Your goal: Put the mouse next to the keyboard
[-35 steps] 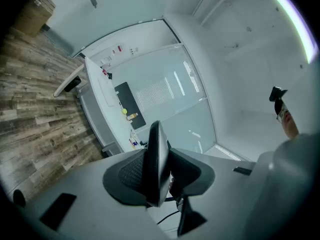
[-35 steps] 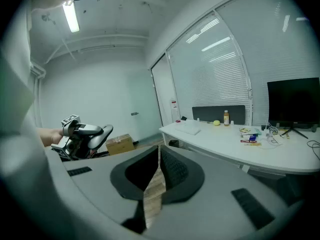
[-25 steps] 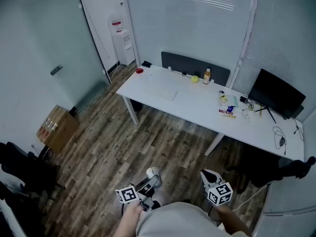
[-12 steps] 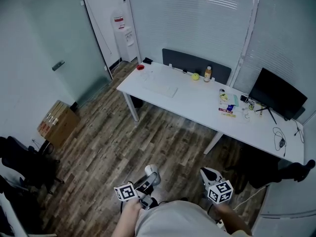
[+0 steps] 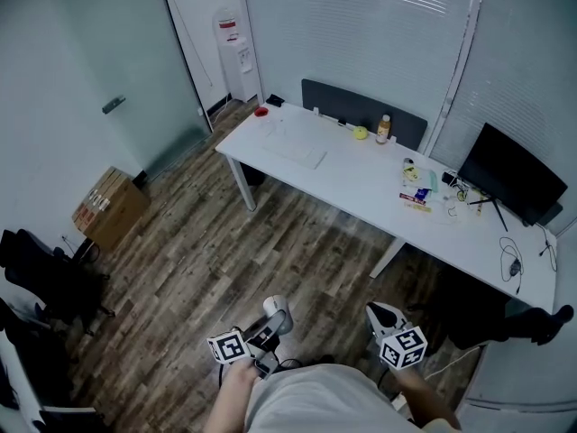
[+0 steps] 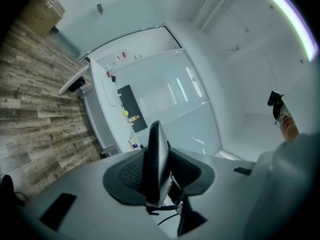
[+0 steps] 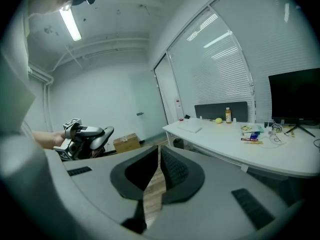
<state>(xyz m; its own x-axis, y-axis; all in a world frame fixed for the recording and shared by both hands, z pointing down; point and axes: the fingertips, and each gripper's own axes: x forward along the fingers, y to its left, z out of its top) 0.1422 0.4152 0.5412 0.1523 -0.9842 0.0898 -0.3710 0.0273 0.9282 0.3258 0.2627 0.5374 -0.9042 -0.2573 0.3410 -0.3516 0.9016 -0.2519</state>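
In the head view my left gripper [image 5: 273, 319] is low in the picture, over the wooden floor, shut on a pale grey mouse [image 5: 278, 308]. The left gripper view shows the mouse [image 6: 159, 134] edge-on between the pads of that gripper [image 6: 154, 159], a thin cable hanging below it. My right gripper [image 5: 379, 317] is beside it, shut with nothing in it [image 7: 158, 156]. The white keyboard [image 5: 296, 152] lies far off on the left part of the white desk [image 5: 361, 192]. In the right gripper view the keyboard [image 7: 190, 128] is also far away.
On the desk stand a black monitor [image 5: 512, 174], a bottle [image 5: 384, 129], a yellow ball [image 5: 361, 133], small packets [image 5: 416, 197] and a cabled device [image 5: 514, 266]. A cardboard box [image 5: 110, 207], a dark chair [image 5: 45, 282] and a water dispenser [image 5: 239, 57] stand at the left.
The room has slid a little in the head view as the person moves across the floor. Both grippers keep their places in the picture, and the mouse stays held.
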